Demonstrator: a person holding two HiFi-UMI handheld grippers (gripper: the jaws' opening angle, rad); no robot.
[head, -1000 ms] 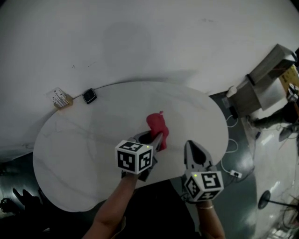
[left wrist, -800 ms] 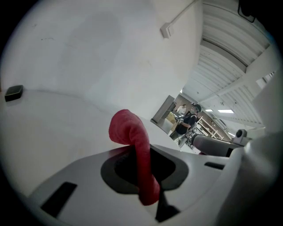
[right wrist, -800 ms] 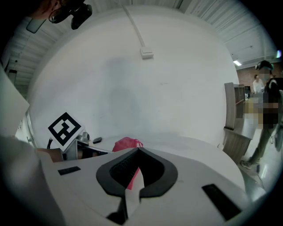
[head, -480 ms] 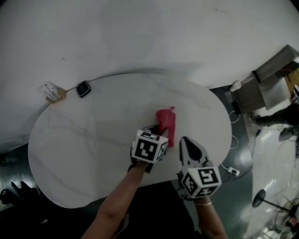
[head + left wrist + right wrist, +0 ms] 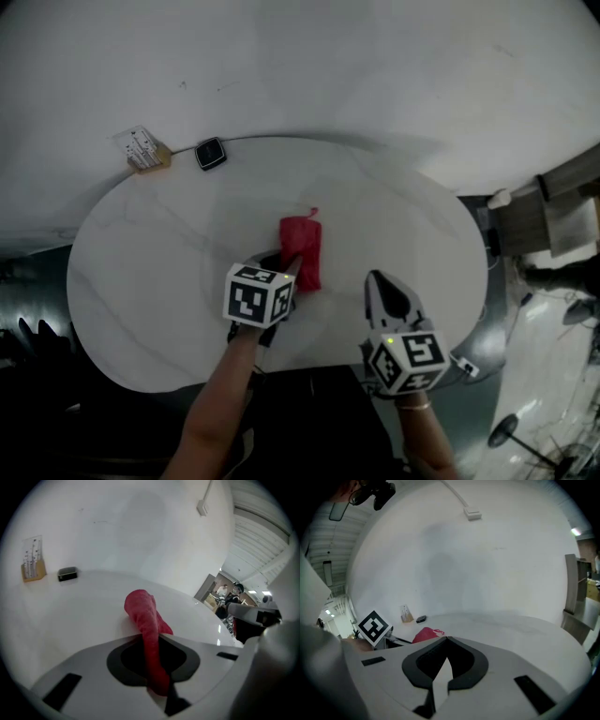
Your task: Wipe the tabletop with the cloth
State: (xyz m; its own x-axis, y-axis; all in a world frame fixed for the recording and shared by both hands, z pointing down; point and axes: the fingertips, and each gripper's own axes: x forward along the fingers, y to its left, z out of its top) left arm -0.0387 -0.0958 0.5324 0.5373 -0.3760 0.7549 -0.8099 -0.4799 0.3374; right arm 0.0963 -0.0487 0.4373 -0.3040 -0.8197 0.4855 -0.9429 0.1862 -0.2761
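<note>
The red cloth lies bunched on the white oval tabletop, near its middle. My left gripper is shut on the cloth's near end. In the left gripper view the cloth runs from the table back between the jaws of the left gripper. My right gripper hovers over the table's near edge, to the right of the cloth and apart from it. The right gripper has its jaw tips together with nothing between them. The cloth shows to its left.
A small card holder and a black device sit at the table's far left edge against the white wall. Wooden furniture stands off to the right. A white cable lies on the dark floor.
The left gripper dragged the cloth first to the right, then back left and nearer across the tabletop. The right gripper kept its place by the near edge.
</note>
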